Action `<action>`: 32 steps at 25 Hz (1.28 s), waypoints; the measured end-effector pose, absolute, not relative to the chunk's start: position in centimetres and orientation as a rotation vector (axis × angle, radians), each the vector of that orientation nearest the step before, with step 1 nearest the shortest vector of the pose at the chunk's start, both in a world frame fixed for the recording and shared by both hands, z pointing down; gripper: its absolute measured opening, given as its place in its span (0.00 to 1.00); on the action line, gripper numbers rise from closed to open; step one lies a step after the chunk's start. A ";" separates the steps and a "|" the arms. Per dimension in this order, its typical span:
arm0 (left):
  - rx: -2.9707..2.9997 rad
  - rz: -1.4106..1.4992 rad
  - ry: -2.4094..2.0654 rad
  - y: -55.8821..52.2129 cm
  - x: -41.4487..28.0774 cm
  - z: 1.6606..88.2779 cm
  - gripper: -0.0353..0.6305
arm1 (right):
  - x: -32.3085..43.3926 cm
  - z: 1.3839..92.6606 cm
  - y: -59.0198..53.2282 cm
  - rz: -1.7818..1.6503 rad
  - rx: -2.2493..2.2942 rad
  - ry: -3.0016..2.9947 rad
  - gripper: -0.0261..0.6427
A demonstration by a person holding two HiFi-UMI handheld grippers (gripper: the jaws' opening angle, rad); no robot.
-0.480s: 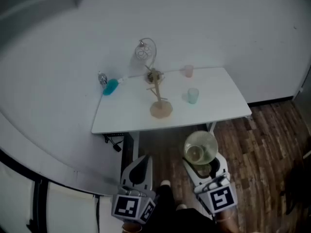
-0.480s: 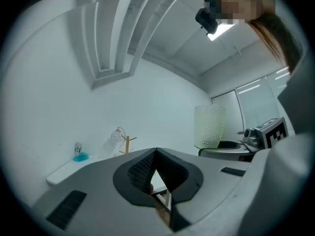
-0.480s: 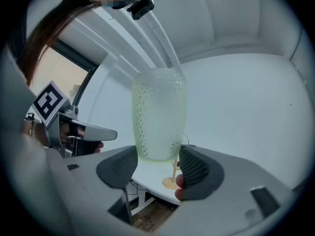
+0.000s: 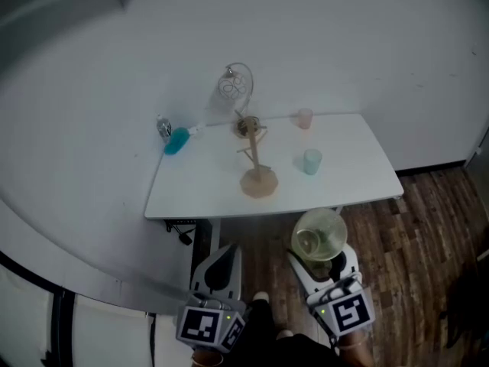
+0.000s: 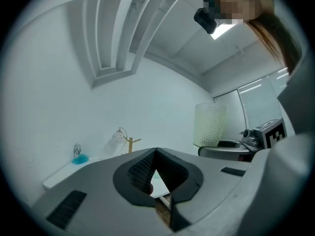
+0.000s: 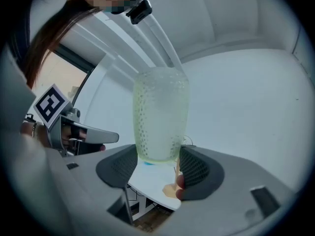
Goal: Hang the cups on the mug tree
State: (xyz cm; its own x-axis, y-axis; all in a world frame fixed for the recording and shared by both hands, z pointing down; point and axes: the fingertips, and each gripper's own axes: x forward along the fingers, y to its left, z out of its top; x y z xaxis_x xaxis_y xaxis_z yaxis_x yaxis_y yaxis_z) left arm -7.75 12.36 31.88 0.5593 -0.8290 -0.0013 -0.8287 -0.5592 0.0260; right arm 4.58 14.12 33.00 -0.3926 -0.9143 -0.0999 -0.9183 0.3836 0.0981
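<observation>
The white desk (image 4: 202, 186) carries a wooden mug tree (image 4: 257, 176) near its middle, with a pale green cup (image 4: 312, 161) right of the tree, a pink cup (image 4: 305, 118) behind and right of it, and a teal object (image 4: 176, 139) well to its left.

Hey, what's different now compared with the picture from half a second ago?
Nothing taken or let go. The table sits slightly lower in the head view, likely the camera shifting. The right claw still holds the dimpled cup; the left claw stays shut and empty.

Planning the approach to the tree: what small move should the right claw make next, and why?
Probably carry the right claw forward toward the mug tree: it grips the dimpled cup upright but is short of the table, and the tree's pegs look bare.
</observation>
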 end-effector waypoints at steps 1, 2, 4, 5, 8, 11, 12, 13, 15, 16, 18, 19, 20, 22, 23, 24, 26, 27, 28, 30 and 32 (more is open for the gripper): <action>2.755 -0.020 -1.466 11.8 -7.8 31.9 0.05 | 4.6 33.0 13.5 0.213 -1.717 2.590 0.45; 2.756 -0.019 -1.468 11.2 -7.8 31.9 0.05 | 4.7 33.1 12.9 0.211 -1.720 2.593 0.45; 2.743 -0.022 -1.471 10.1 -7.9 32.1 0.05 | 4.8 33.1 11.8 0.208 -1.725 2.599 0.45; 2.734 -0.024 -1.471 9.6 -7.9 32.2 0.05 | 4.9 33.1 11.2 0.207 -1.728 2.601 0.45; 2.727 -0.022 -1.474 8.0 -7.8 32.1 0.05 | 5.3 33.2 9.5 0.192 -1.742 2.600 0.45; 2.732 -0.030 -1.472 6.3 -7.9 32.1 0.05 | 5.7 33.3 7.6 0.185 -1.772 2.600 0.45; 2.739 -0.029 -1.473 5.7 -8.1 32.1 0.05 | 5.8 33.2 7.0 0.186 -1.783 2.597 0.45; 2.748 -0.026 -1.474 5.1 -8.2 32.1 0.05 | 6.0 33.2 6.3 0.186 -1.794 2.593 0.45; 2.750 -0.025 -1.473 4.0 -8.4 32.1 0.05 | 6.3 33.2 4.9 0.181 -1.823 2.587 0.45; 2.740 -0.028 -1.470 3.4 -8.5 32.0 0.05 | 6.4 33.2 4.3 0.175 -1.840 2.585 0.45; 2.721 -0.028 -1.473 2.2 -8.9 32.1 0.05 | 6.8 33.4 3.0 0.163 -1.871 2.580 0.45; 2.722 -0.024 -1.478 1.5 -9.1 32.2 0.05 | 6.9 33.4 2.3 0.158 -1.885 2.577 0.45; 2.727 -0.021 -1.479 0.8 -9.3 32.2 0.05 | 7.0 33.4 1.7 0.156 -1.897 2.573 0.45; 2.734 -0.027 -1.474 -0.4 -9.7 32.3 0.05 | 7.1 33.5 0.4 0.155 -1.921 2.568 0.45; 2.731 -0.034 -1.470 -1.1 -10.0 32.3 0.05 | 7.1 33.6 -0.2 0.156 -1.933 2.567 0.45; 2.729 -0.040 -1.465 -1.7 -10.2 32.3 0.05 | 7.0 33.6 -0.8 0.158 -1.943 2.564 0.45; 2.732 -0.042 -1.458 -2.9 -10.7 32.4 0.05 | 6.8 33.9 -2.1 0.158 -1.959 2.559 0.45; 2.731 -0.043 -1.455 -3.5 -11.0 32.4 0.05 | 6.7 34.0 -2.7 0.155 -1.968 2.555 0.44; 2.729 -0.043 -1.451 -4.1 -11.3 32.5 0.05 | 6.6 34.1 -3.2 0.150 -1.981 2.549 0.44; 2.740 -0.046 -1.441 -5.2 -11.8 32.6 0.05 | 6.5 34.4 -4.3 0.132 -2.015 2.529 0.44; 2.755 -0.046 -1.426 -6.2 -12.1 32.6 0.05 | 6.4 34.6 -5.2 0.128 -2.039 2.518 0.44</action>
State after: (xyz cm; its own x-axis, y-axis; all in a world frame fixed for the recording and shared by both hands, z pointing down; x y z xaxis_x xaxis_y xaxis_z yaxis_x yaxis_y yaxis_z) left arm -12.13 -6.22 32.65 0.5770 -0.8167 -0.0086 -0.8155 -0.5767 0.0485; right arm 6.37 -5.21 34.63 -0.2062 -0.9781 0.0284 -0.9702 0.2081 0.1240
